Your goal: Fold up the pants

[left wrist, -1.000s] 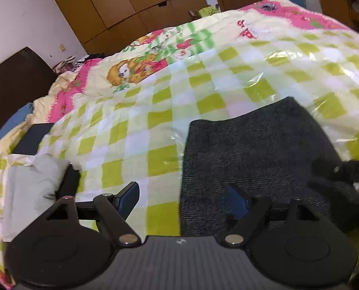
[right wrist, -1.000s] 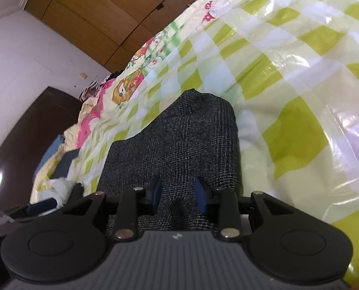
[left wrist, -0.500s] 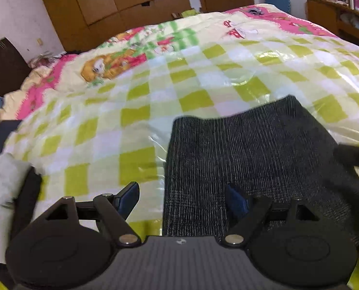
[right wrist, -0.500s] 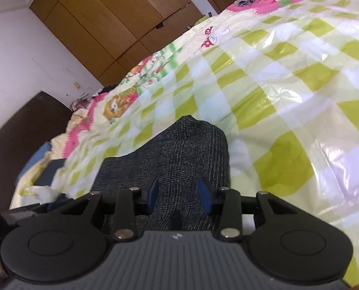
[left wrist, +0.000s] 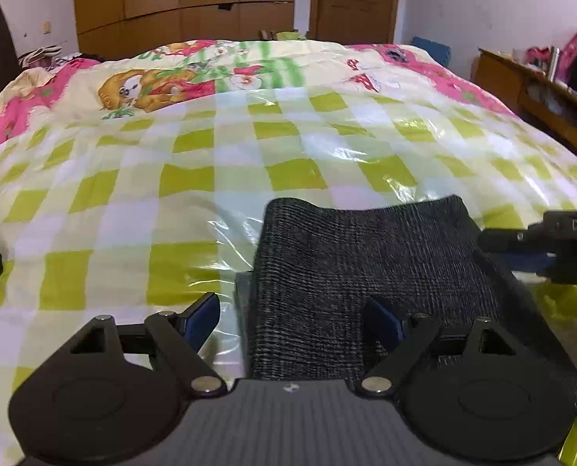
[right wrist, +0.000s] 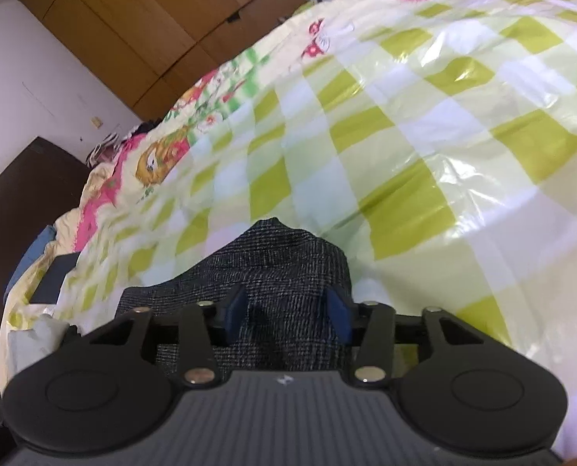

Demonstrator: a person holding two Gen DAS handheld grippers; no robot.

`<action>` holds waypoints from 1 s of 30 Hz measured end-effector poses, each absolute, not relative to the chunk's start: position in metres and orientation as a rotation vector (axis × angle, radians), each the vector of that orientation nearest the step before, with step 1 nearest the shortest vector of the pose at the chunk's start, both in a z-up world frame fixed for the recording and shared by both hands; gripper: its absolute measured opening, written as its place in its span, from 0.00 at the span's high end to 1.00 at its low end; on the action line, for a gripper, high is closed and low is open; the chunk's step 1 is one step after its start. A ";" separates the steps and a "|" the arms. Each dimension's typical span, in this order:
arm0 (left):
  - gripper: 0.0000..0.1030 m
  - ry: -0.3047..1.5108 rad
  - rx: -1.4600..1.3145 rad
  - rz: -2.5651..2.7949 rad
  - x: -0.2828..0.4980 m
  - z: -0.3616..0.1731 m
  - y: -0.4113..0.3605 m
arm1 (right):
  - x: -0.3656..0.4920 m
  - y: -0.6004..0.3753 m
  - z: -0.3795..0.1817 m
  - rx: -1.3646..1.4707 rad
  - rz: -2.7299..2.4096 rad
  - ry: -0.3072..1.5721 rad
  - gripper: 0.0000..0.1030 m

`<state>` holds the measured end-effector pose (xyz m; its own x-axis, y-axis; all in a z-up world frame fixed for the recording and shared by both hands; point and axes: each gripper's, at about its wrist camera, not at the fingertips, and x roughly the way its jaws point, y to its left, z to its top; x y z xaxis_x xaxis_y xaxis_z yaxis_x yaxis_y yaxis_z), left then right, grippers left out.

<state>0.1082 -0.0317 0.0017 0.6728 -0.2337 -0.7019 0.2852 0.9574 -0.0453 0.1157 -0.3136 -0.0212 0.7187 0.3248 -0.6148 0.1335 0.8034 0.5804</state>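
The dark grey checked pants (left wrist: 370, 272) lie folded into a compact block on the green-and-white checked plastic sheet (left wrist: 195, 178) over the bed. My left gripper (left wrist: 294, 322) is open and empty, its jaws straddling the near left edge of the block. My right gripper (right wrist: 288, 312) is open, low over the pants (right wrist: 284, 268), with its blue pads either side of the fabric. The right gripper also shows in the left wrist view (left wrist: 537, 248) at the pants' right edge.
A cartoon-print quilt (left wrist: 179, 77) covers the far half of the bed. Wooden wardrobes (left wrist: 183, 4) and a door (left wrist: 354, 0) stand behind it. A wooden desk (left wrist: 533, 85) is at the right. A dark headboard (right wrist: 20, 202) and a white cloth (right wrist: 35, 338) are at the left.
The left gripper has swung right and pulled back, so the pants now sit centred in its view. The right gripper has opened wider and dropped closer over the fabric.
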 end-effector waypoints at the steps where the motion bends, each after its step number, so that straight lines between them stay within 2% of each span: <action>1: 0.07 0.780 0.052 -0.289 0.108 0.001 -0.030 | 0.115 -0.316 -0.023 0.645 0.121 0.786 0.47; 8: 0.03 0.806 0.004 -0.316 0.110 -0.010 -0.027 | 0.093 -0.311 -0.034 0.727 0.163 0.877 0.47; 10: 0.02 0.807 0.011 -0.324 0.109 -0.010 -0.029 | 0.092 -0.303 -0.030 0.697 0.173 0.888 0.42; 16: 0.01 0.841 -0.013 -0.360 0.108 -0.016 -0.030 | 0.090 -0.304 -0.019 0.735 0.193 0.885 0.42; 22: 0.01 0.841 -0.009 -0.368 0.107 -0.017 -0.031 | 0.097 -0.298 -0.032 0.760 0.182 0.932 0.42; 23: 0.01 0.842 -0.010 -0.370 0.107 -0.017 -0.031 | 0.097 -0.295 -0.032 0.750 0.171 0.939 0.43; 27: 0.01 0.838 -0.017 -0.376 0.107 -0.018 -0.029 | 0.093 -0.290 -0.018 0.699 0.131 0.913 0.69; 30: 0.01 0.841 -0.028 -0.381 0.109 -0.019 -0.027 | 0.097 -0.291 -0.013 0.681 0.123 0.916 0.74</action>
